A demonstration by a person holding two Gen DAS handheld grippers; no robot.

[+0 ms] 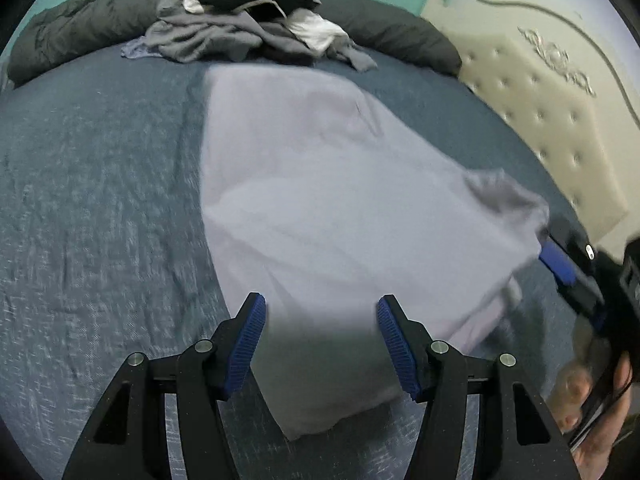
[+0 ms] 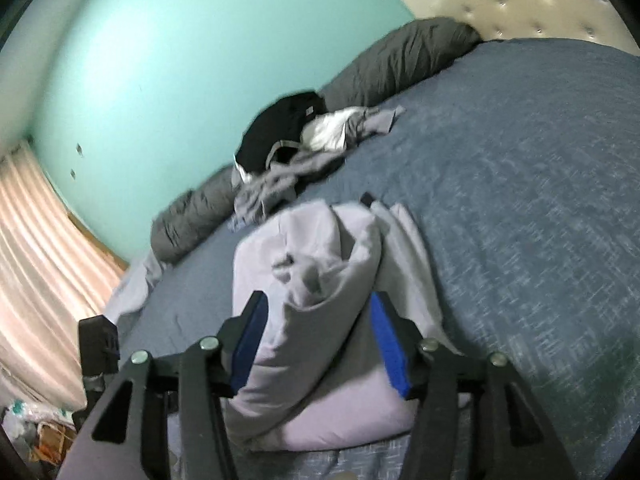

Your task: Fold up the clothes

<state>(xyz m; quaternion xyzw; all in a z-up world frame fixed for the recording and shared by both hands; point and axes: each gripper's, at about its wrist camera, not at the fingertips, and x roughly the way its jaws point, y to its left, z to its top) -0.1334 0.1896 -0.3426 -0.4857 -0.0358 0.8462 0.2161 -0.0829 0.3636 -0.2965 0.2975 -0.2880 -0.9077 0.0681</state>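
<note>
A pale lilac garment (image 1: 320, 200) lies spread on the blue bed cover (image 1: 100, 200). My left gripper (image 1: 321, 308) is open, its blue pads straddling the garment's near edge without gripping it. In the right wrist view the same garment (image 2: 320, 280) is bunched and folded over. My right gripper (image 2: 316, 308) is open, with a raised fold of the cloth standing between its pads. The right gripper also shows in the left wrist view (image 1: 560, 264) at the garment's right edge.
A pile of unfolded grey, black and white clothes (image 1: 248, 20) sits at the far side of the bed, against dark grey pillows (image 1: 80, 28). A cream tufted headboard (image 1: 540, 92) is to the right. A teal wall (image 2: 180, 60) and a pink curtain (image 2: 40, 260) stand beyond the bed.
</note>
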